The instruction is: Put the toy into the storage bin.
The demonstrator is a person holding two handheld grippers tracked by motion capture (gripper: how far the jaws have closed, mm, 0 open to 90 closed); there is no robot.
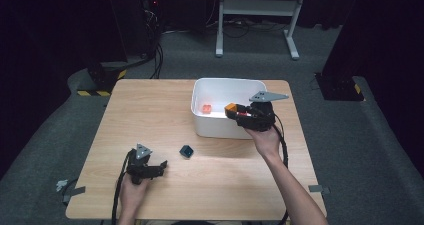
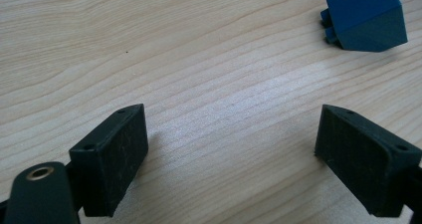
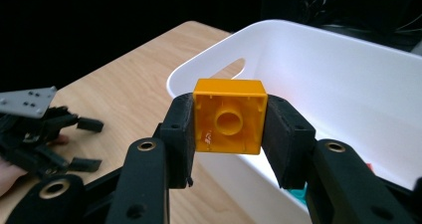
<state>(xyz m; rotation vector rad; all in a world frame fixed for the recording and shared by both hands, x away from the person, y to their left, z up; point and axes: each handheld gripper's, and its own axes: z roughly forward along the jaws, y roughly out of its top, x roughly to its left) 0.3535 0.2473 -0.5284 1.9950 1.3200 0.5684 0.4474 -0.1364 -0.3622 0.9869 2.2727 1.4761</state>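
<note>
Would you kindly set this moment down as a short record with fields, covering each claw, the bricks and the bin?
right claw: shut on the orange plastic brick, held at the near rim of the bin
left claw: open, low over the bare wood
blue plastic brick: lying on the table, ahead of the left claw, apart from it
white plastic bin: on the light wooden table, far right part
inside bin: a small red brick

Both grippers were black, with brass-ringed pivot holes, grey three-cornered plates on top, trailing black cables; the person's forearms were bare.
</note>
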